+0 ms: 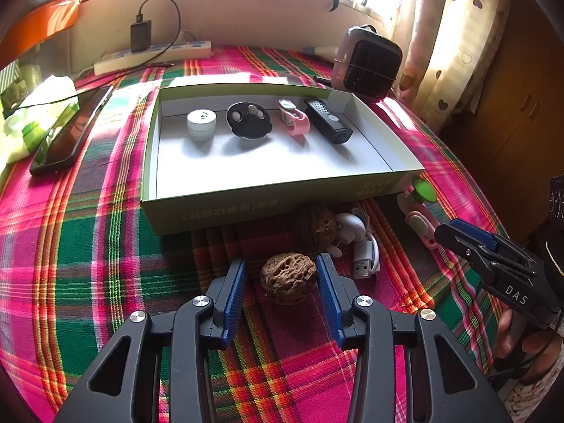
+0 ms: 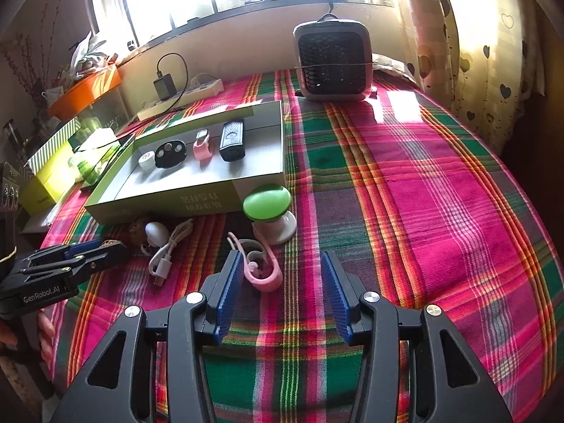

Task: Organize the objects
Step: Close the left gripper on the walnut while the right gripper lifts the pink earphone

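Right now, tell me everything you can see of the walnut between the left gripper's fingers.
The walnut is brown, roundish, with a deeply wrinkled, woody-looking shell, whole and uncracked as far as shows. It rests on the plaid cloth, in front of the open box. The left hand-held gripper has one blue ribbed pad on each side of it; whether they press on it cannot be told. A second, darker walnut lies behind it, apart.

The second walnut sat half hidden in shadow at the box's six o'clock wall; the box print was too blurred to read.
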Demonstrator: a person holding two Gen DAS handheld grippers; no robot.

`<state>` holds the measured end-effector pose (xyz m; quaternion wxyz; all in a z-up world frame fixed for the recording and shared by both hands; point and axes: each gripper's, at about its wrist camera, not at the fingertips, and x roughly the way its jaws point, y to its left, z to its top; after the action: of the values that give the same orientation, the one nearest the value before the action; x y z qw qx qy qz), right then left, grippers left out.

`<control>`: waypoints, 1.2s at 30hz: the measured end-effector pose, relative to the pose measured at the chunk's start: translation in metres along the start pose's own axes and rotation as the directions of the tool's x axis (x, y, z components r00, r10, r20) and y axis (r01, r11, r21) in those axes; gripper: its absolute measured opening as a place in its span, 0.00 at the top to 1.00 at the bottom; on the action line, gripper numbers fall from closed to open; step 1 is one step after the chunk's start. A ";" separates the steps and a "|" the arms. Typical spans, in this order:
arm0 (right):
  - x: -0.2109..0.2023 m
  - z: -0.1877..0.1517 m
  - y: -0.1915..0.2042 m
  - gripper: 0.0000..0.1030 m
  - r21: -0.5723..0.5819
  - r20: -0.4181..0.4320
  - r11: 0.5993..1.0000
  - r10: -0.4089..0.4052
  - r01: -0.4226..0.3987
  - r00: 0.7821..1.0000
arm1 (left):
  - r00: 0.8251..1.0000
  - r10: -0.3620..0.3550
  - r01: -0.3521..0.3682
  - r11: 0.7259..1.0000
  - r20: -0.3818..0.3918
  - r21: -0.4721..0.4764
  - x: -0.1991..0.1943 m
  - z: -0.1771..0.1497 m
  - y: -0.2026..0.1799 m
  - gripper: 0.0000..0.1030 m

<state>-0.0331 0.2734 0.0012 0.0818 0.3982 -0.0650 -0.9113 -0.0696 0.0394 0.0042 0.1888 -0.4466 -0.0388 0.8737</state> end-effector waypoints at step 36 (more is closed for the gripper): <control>0.023 0.005 0.028 0.75 -0.218 -0.075 0.975 -0.057 0.039 0.996 | 0.994 0.103 -0.106 0.989 0.032 0.101 0.004 -0.002 -0.014 0.72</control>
<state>-0.0499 0.2419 -0.0067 0.1052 0.4250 0.0477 -0.8978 -0.0661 0.0538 0.0031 0.1651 -0.4258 0.0269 0.8892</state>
